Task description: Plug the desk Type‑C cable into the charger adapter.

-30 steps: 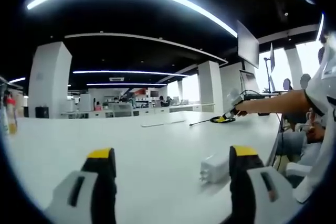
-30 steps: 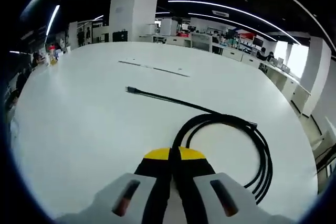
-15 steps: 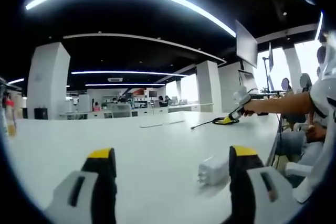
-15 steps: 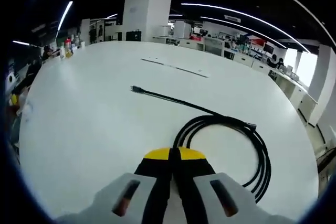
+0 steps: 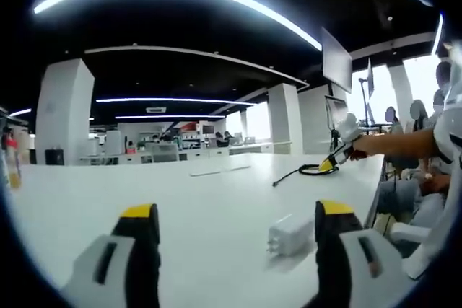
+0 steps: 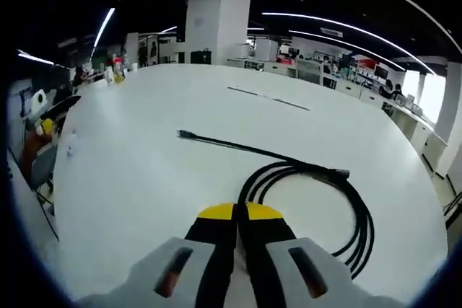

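The right gripper [image 6: 237, 216] has its fingers pinched shut on the black cable [image 6: 317, 178], apparently to lift its loose plug end off the white counter [image 6: 144, 178]. The left gripper [image 5: 234, 225] waits wide open and empty, with the white charger [image 5: 291, 234] lying on the counter just inside its right finger, ready to be grasped.

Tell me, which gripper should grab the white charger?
Probably the left gripper: its jaws are open and the charger adapter lies on the table just inside its right jaw. The right gripper is shut on the cable.
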Demonstrator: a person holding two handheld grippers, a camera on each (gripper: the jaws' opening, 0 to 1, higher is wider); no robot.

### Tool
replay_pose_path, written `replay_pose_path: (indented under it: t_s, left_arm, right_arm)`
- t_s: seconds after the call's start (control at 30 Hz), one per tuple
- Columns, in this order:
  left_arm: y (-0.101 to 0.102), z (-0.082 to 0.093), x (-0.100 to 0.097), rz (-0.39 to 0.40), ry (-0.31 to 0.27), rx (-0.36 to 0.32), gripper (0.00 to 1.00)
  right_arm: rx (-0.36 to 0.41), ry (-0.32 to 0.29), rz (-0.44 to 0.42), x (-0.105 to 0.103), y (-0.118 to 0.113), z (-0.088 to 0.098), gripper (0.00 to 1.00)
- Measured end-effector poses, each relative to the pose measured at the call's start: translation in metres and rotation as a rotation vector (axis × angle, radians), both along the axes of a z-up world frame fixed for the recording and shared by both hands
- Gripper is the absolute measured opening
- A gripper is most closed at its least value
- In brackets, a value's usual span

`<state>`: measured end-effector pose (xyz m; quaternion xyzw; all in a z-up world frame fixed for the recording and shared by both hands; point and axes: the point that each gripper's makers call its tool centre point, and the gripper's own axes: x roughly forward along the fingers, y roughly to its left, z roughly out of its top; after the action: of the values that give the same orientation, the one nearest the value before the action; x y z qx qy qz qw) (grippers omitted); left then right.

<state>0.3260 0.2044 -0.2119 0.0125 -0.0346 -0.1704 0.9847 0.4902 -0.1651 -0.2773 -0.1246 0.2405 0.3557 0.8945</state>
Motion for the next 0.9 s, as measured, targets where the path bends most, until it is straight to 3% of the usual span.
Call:
replay_pose_path:
  t_s: [0.43,0.53,0.9]
  left_arm:
    - [-0.003,0.0,-0.002,-0.009,-0.002,-0.003,0.89]
    - [-0.005,0.001,-0.002,-0.016,-0.002,-0.006,0.89]
    - [-0.006,0.002,-0.003,-0.015,-0.007,-0.004,0.89]
  right_arm:
    - [0.005,0.003,0.069,-0.066,0.012,0.002,0.02]
    - [-0.035,-0.006,0.085,-0.081,0.016,-0.004,0.02]
    - [-0.03,-0.002,0.111,-0.101,0.019,-0.005,0.02]
